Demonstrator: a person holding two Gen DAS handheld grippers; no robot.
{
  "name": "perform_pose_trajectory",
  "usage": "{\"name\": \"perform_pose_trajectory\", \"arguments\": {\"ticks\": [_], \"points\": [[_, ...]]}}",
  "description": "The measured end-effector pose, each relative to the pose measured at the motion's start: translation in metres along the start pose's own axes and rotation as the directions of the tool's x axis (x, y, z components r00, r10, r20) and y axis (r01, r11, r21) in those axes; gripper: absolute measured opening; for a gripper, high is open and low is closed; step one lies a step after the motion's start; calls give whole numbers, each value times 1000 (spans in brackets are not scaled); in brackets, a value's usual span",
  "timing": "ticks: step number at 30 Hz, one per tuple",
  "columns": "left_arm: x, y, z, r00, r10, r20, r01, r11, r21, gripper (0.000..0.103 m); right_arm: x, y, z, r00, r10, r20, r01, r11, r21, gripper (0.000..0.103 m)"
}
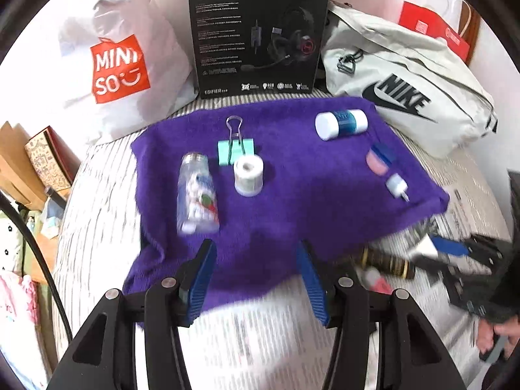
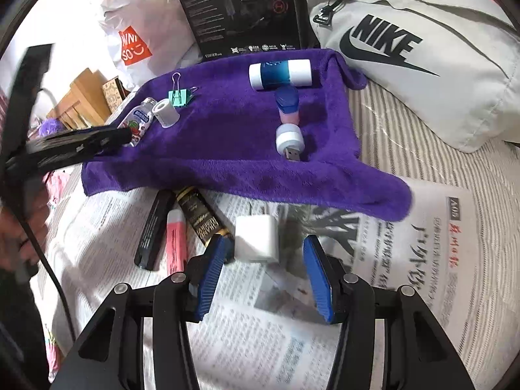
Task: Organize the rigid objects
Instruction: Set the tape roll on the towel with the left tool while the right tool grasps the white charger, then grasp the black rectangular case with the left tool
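A purple cloth [image 1: 292, 175] [image 2: 227, 136] lies on the bed. On it are a clear small bottle [image 1: 196, 195] [image 2: 139, 118], a white tape roll [image 1: 248, 175] [image 2: 165, 112], a green binder clip [image 1: 235, 149] [image 2: 180, 94], a blue-and-white cylinder [image 1: 341, 123] [image 2: 281, 73], a pink-and-blue tube [image 1: 378, 159] [image 2: 287, 105] and a USB plug [image 1: 396, 187] [image 2: 291, 143]. My left gripper [image 1: 256, 253] is open and empty above the cloth's near edge. My right gripper [image 2: 265, 247] is open around a white cube charger [image 2: 256, 239] on newspaper [image 2: 422, 260].
A black pen [image 2: 152, 230], a pink highlighter [image 2: 175, 240] and a black-gold tube [image 2: 200, 219] lie on the newspaper left of the charger. A headset box [image 1: 260, 32], a Miniso bag [image 1: 120, 65] and a Nike bag [image 1: 406, 94] stand behind the cloth.
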State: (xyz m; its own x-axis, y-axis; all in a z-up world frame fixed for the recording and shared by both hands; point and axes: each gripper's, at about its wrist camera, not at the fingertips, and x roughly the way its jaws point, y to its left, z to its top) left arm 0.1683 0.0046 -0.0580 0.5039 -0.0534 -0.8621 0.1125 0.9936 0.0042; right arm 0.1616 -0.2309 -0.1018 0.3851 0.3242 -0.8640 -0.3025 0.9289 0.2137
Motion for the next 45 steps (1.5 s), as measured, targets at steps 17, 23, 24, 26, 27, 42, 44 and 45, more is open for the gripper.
{"name": "perform_pose_trajectory", "arguments": {"ticks": [17, 23, 24, 26, 27, 42, 44, 45], "points": [[5, -47, -47, 986, -151, -64, 149, 988, -29, 50, -1, -1, -11, 995, -104, -8, 103, 992, -75, 29], [21, -66, -43, 984, -152, -92, 151, 988, -18, 50, -8, -11, -33, 992, -125, -2, 125, 990, -67, 28], [24, -68, -43, 985, -141, -100, 140, 990, -16, 50, -8, -10, -35, 992, -129, 12, 130, 989, -67, 28], [31, -71, -44, 988, -106, -115, 106, 994, -9, 50, -9, -7, -40, 988, -145, 50, 148, 986, -71, 28], [34, -72, -45, 988, -101, -120, 101, 995, -6, 50, -9, -7, -43, 987, -148, 69, 153, 986, -66, 28], [35, -75, -46, 996, -14, -84, 19, 998, 57, 47, -12, -5, -55, 972, -162, 167, 175, 982, -67, 28], [35, -78, -45, 997, -21, -74, 26, 998, 62, 38, -12, -6, -54, 973, -160, 167, 173, 983, -66, 28], [35, -81, -45, 997, -25, -68, 30, 997, 75, 30, -12, -6, -55, 973, -157, 167, 170, 983, -65, 28]]}}
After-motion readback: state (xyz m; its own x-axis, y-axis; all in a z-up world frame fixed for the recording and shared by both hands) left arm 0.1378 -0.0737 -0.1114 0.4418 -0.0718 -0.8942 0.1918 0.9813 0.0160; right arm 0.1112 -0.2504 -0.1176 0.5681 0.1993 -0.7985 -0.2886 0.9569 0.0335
